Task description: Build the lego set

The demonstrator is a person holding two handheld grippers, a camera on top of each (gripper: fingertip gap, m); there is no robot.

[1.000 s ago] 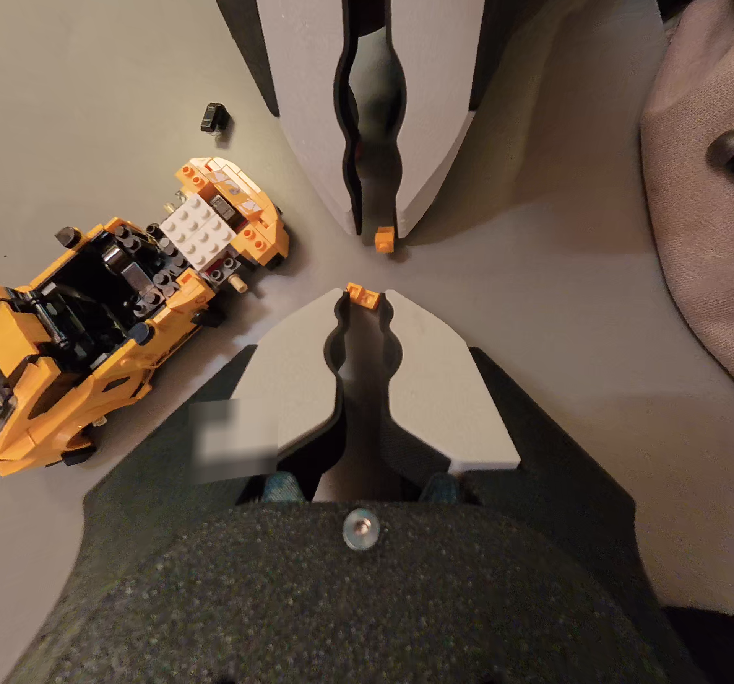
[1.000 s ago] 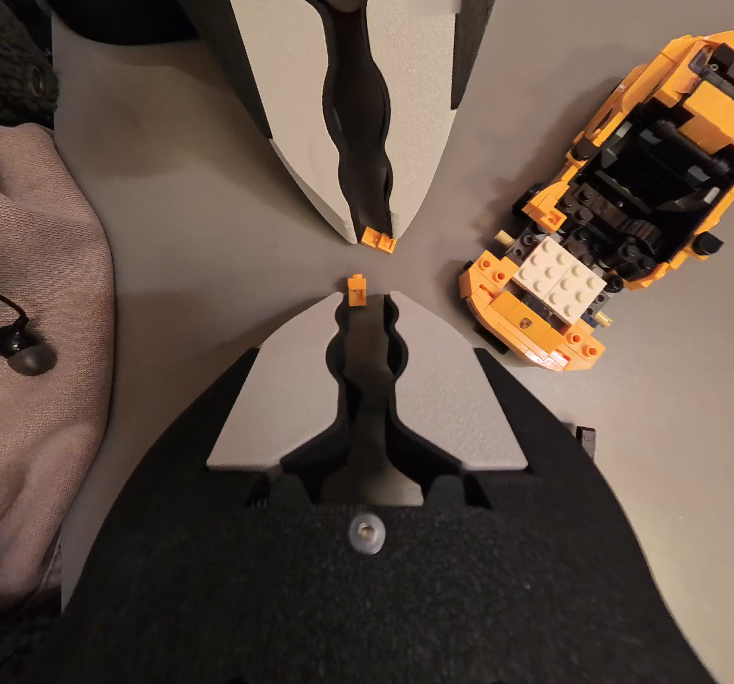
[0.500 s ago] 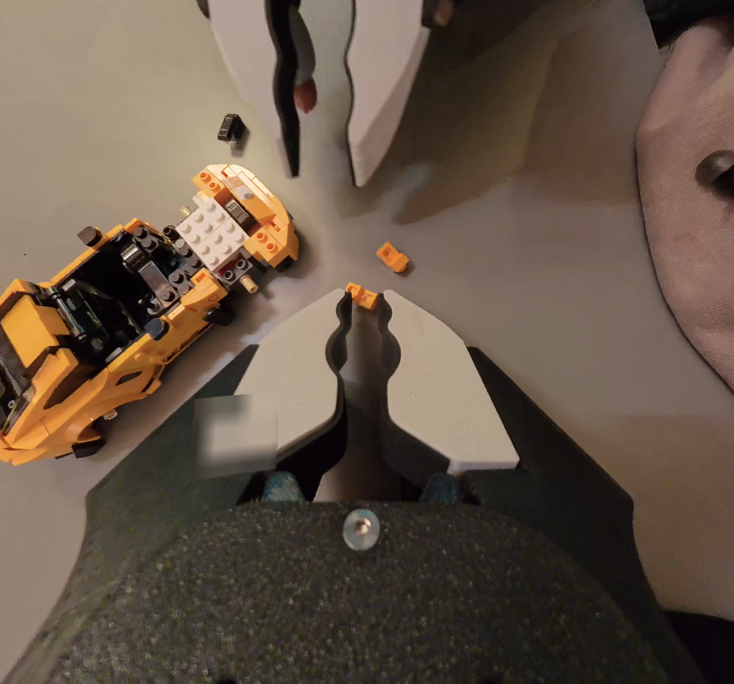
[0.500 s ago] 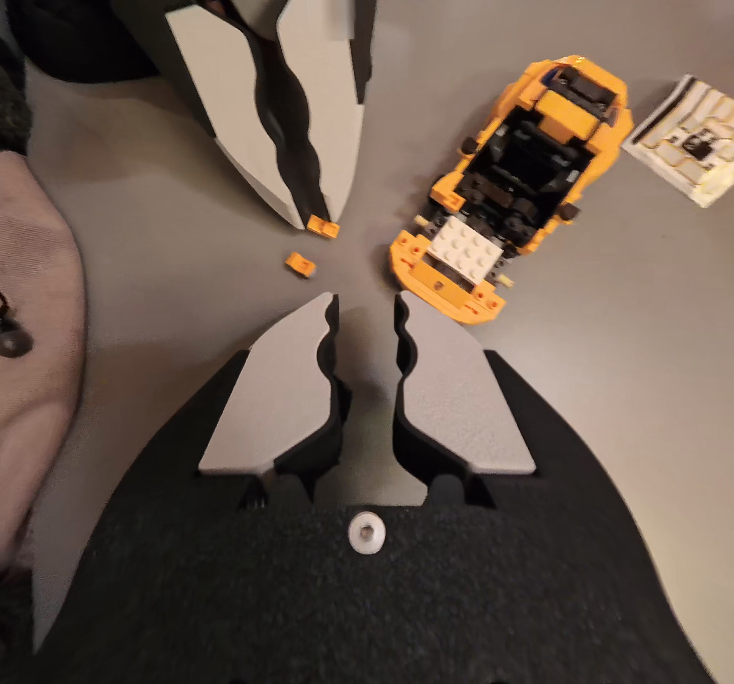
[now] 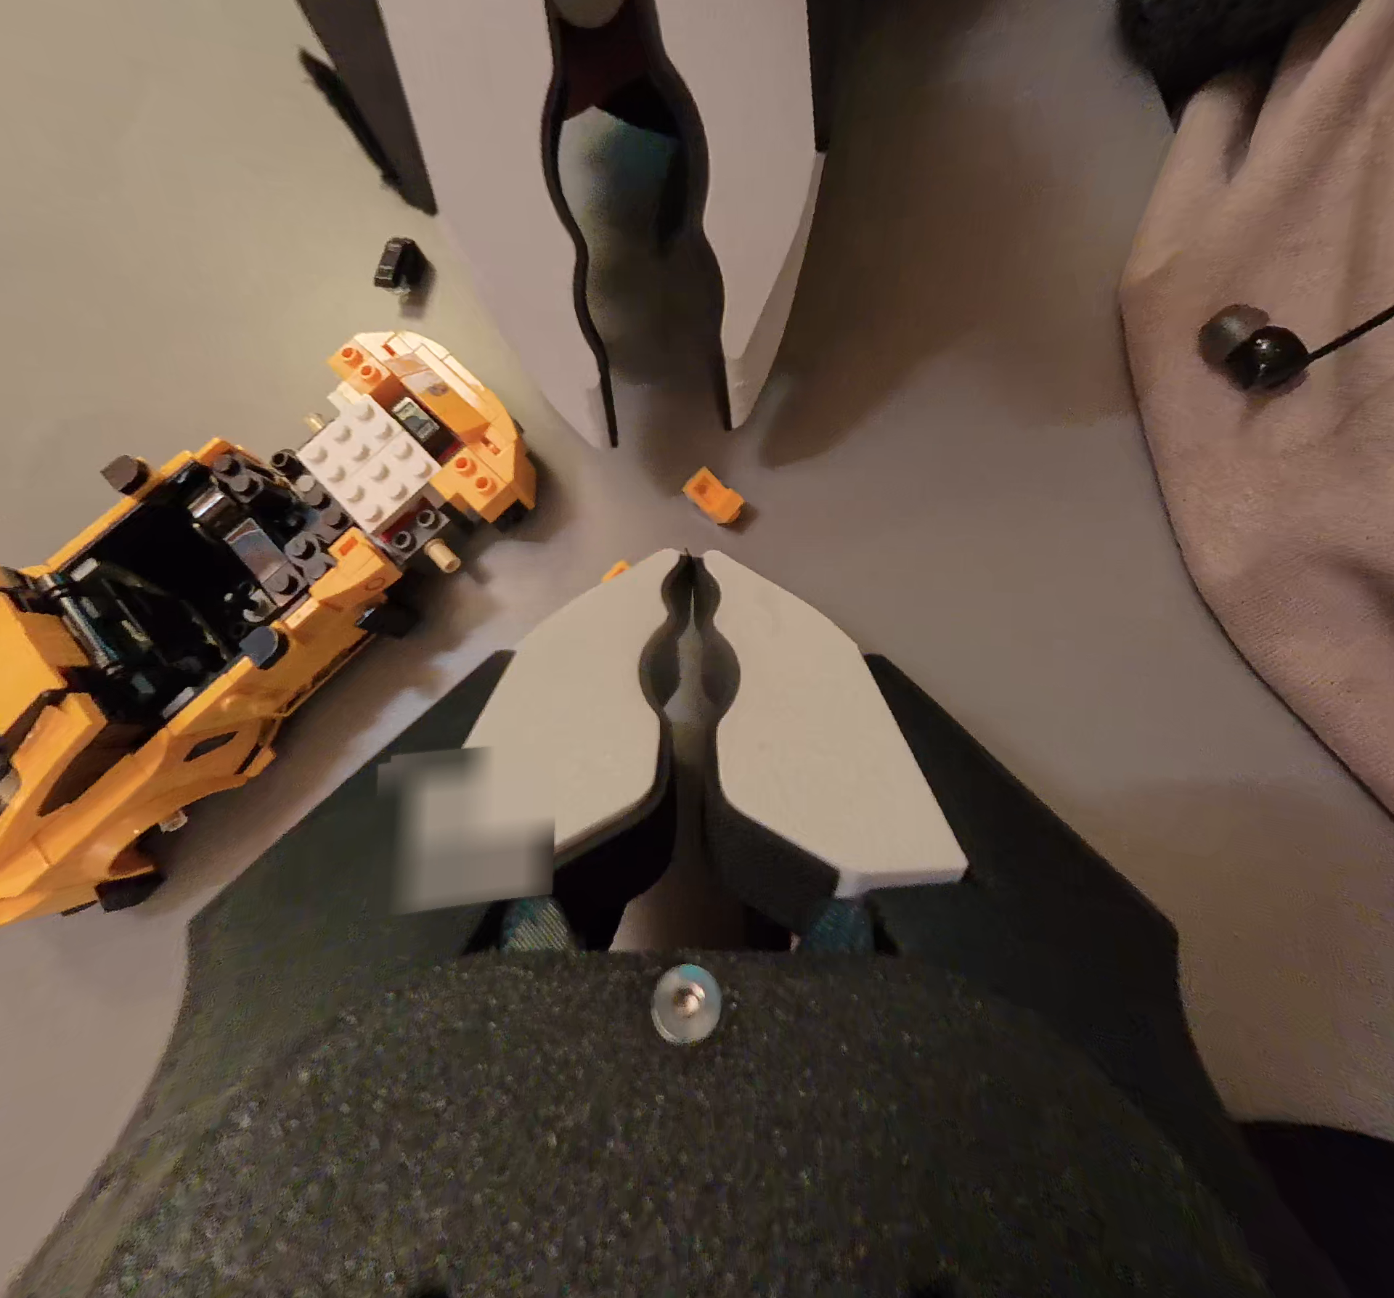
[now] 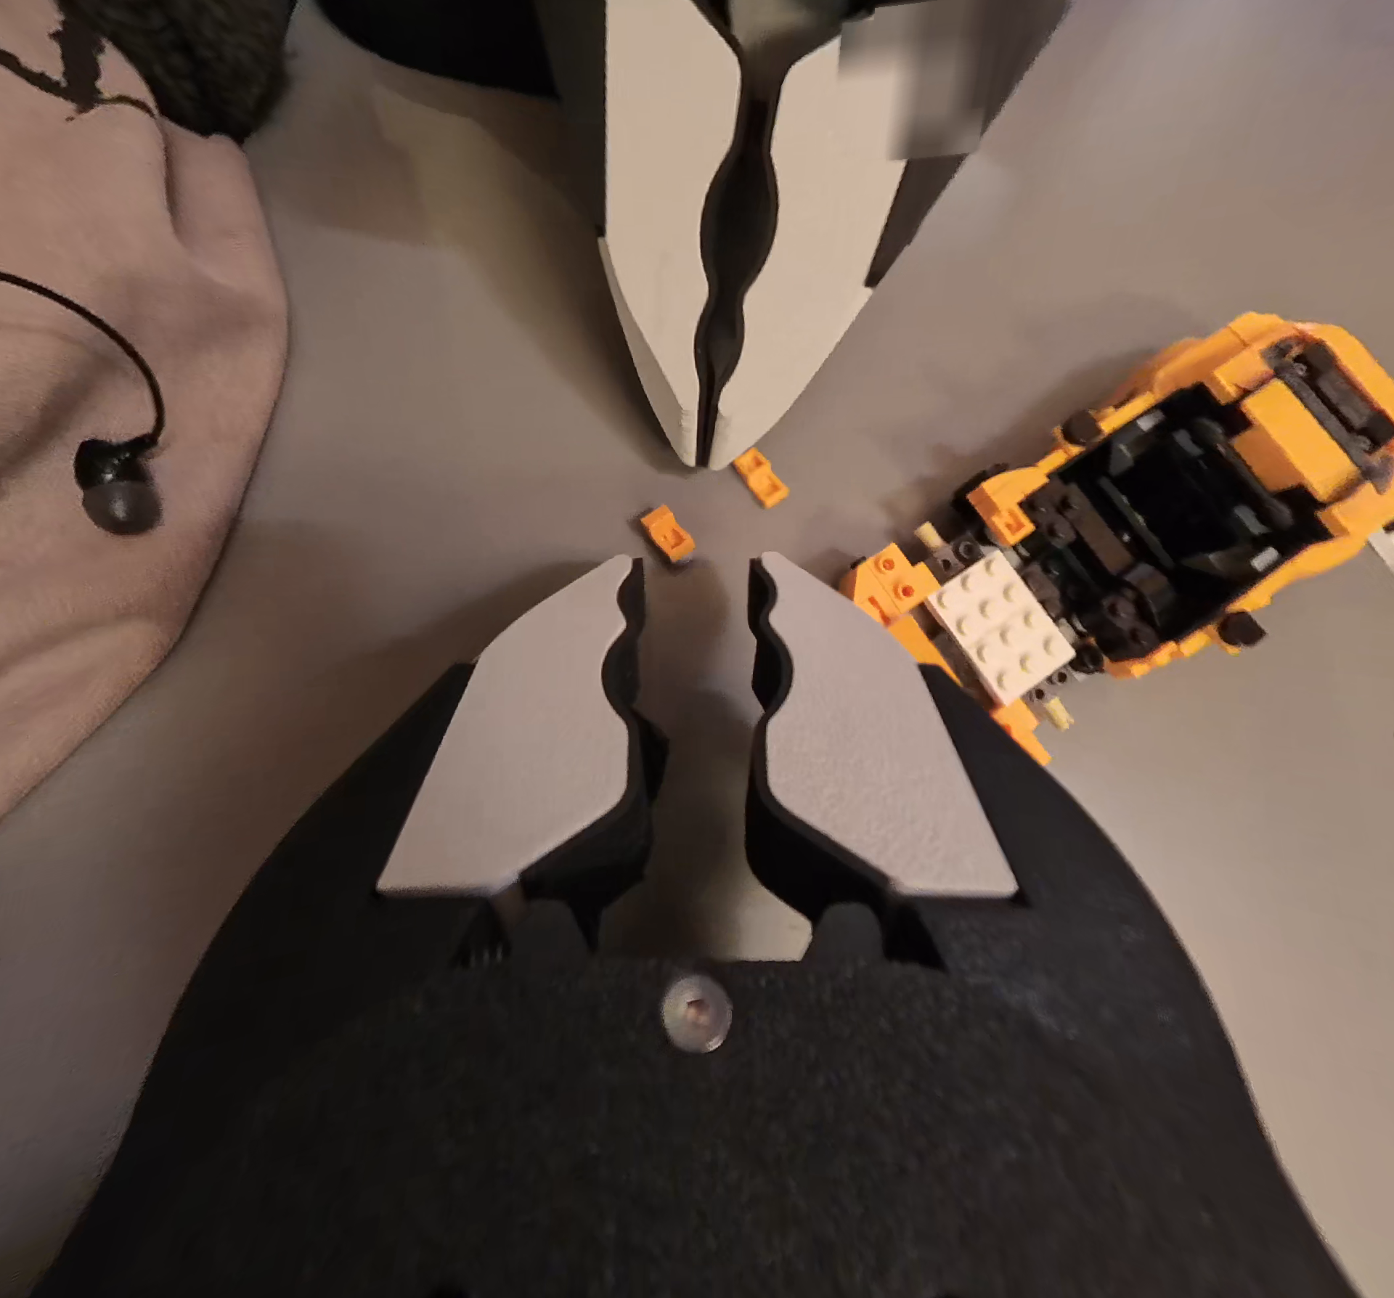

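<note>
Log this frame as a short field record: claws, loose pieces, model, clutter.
left claw: shut, empty, tips close to one orange piece
right claw: open, empty
orange pieces: two loose on the table; one just ahead of the right claw, one beside the left claw's tips
car model: orange and black, partly built, white plate showing
black piece: lies apart from the car
clutter: pinkish cloth, earbud on it

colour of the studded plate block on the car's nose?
White plate block, set among orange and black parts of the car. Clearest in the right wrist view.
</note>
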